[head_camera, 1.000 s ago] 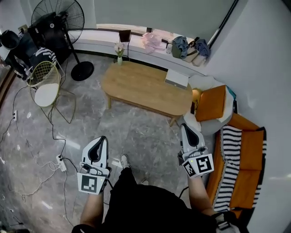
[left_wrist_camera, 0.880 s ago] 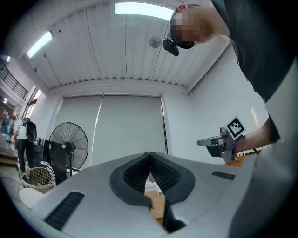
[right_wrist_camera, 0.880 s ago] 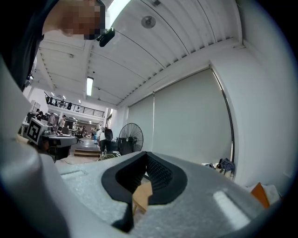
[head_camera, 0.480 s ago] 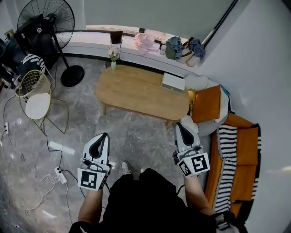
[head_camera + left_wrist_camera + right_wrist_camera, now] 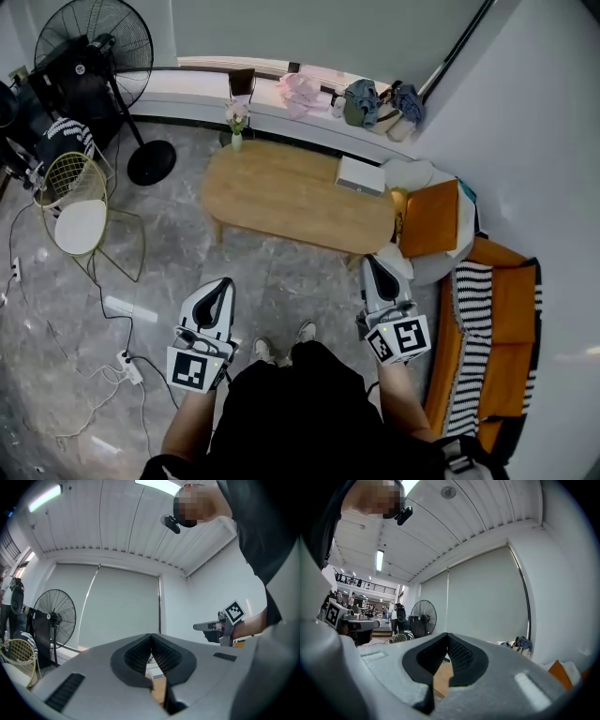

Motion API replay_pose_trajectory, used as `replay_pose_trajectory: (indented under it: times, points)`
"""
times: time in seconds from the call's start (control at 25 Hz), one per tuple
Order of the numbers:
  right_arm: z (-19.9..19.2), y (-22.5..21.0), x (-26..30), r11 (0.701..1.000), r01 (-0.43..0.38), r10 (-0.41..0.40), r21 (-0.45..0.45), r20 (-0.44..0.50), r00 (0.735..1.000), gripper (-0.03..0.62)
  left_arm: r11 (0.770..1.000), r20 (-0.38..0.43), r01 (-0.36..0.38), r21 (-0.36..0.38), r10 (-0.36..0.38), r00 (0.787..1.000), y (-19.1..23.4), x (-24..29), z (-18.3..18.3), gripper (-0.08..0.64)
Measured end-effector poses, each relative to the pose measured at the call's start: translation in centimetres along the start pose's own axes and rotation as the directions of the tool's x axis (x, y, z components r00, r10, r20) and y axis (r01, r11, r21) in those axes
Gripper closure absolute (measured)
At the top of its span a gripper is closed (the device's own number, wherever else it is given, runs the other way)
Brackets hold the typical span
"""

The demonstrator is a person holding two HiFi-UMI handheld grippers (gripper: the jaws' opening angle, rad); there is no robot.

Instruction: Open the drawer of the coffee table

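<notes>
Both pairs of jaws are clenched, empty: you hold left gripper (image 5: 222, 284) and right gripper (image 5: 368, 264) level, short of the table (image 5: 281, 197), ready to approach; drawer unseen.

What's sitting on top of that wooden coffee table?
A flat white box lies near the coffee table's right end. A small vase of flowers stands at the far left corner, on it or just behind. Whatever is under the box is covered.

Bare floor (image 5: 281, 281) lay open before coffee table (image 5: 281, 192); orange cushion (image 5: 431, 217) crowded right end; wire chair (image 5: 80, 202) stood well left.
</notes>
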State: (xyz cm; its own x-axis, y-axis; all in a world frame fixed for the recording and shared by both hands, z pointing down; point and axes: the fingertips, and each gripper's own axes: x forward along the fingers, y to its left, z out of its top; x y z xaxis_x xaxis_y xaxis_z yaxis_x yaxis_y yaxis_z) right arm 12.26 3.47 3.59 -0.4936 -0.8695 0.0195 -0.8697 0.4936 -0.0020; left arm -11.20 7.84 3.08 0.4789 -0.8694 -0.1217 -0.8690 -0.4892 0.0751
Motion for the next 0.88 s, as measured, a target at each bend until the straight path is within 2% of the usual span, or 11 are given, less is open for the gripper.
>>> replay_pose_trajectory:
  times: [0.28, 0.6, 0.88]
  points:
    - [-1.1, -3.7, 1.8, 0.999, -0.03, 0.03, 0.022, -0.006, 1.0, 0.588, 1.0, -0.006, -0.014, 0.028, 0.014, 1.0, -0.9, 3.9, -0.6, 0.552]
    - [-1.0, -9.2, 6.1, 0.993, -0.106, 0.106, 0.047, 0.004, 0.994, 0.588, 0.991, 0.01, -0.109, 0.08, 0.108, 0.994, -0.7, 8.7, 0.2, 0.552]
    - [-0.6, -11.4, 10.7, 0.974, -0.214, 0.213, 0.076, 0.013, 0.977, 0.588, 0.977, -0.005, -0.193, 0.093, 0.194, 0.981, -0.9, 11.8, -0.1, 0.552]
